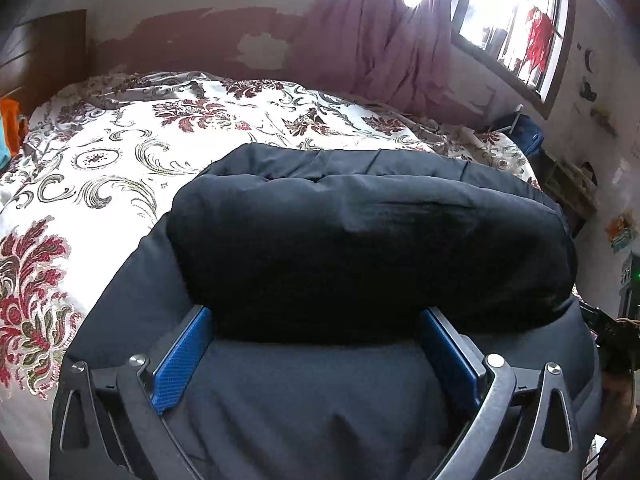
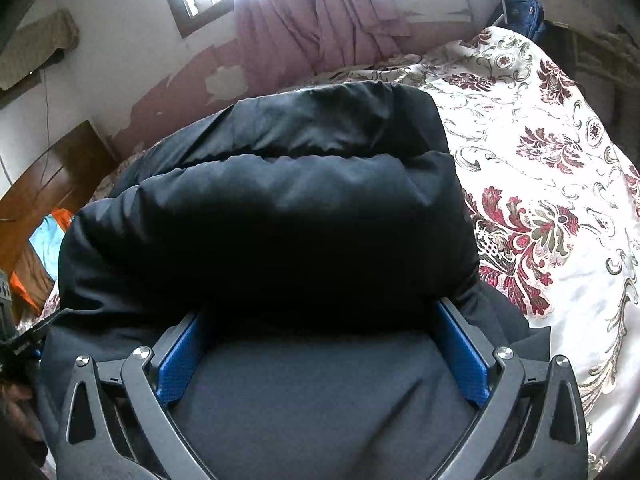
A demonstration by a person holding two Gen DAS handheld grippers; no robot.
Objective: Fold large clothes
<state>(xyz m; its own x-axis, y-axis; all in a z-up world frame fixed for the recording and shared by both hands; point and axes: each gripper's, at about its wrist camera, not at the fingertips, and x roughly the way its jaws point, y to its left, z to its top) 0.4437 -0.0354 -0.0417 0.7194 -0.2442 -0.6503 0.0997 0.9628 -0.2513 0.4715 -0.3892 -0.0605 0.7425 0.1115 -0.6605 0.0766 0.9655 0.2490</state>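
Left gripper [image 1: 316, 344], in its own wrist view, stands spread wide around the near edge of the puffy dark jacket [image 1: 360, 240], its blue pads [image 1: 182, 360] gripping nothing, and the jacket lies doubled over on the floral bedspread [image 1: 120, 152]. Right gripper [image 2: 320, 348], in its view, is just as wide at the jacket's other near end. Unpinned, the thick padded fold could spring back open, and the slick shell might slide on the bedspread.

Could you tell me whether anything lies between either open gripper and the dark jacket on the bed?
Nothing visible does. The left gripper and right gripper both stand open directly over the dark jacket, whose folded bulk lies just ahead of their fingertips on the floral bedspread.
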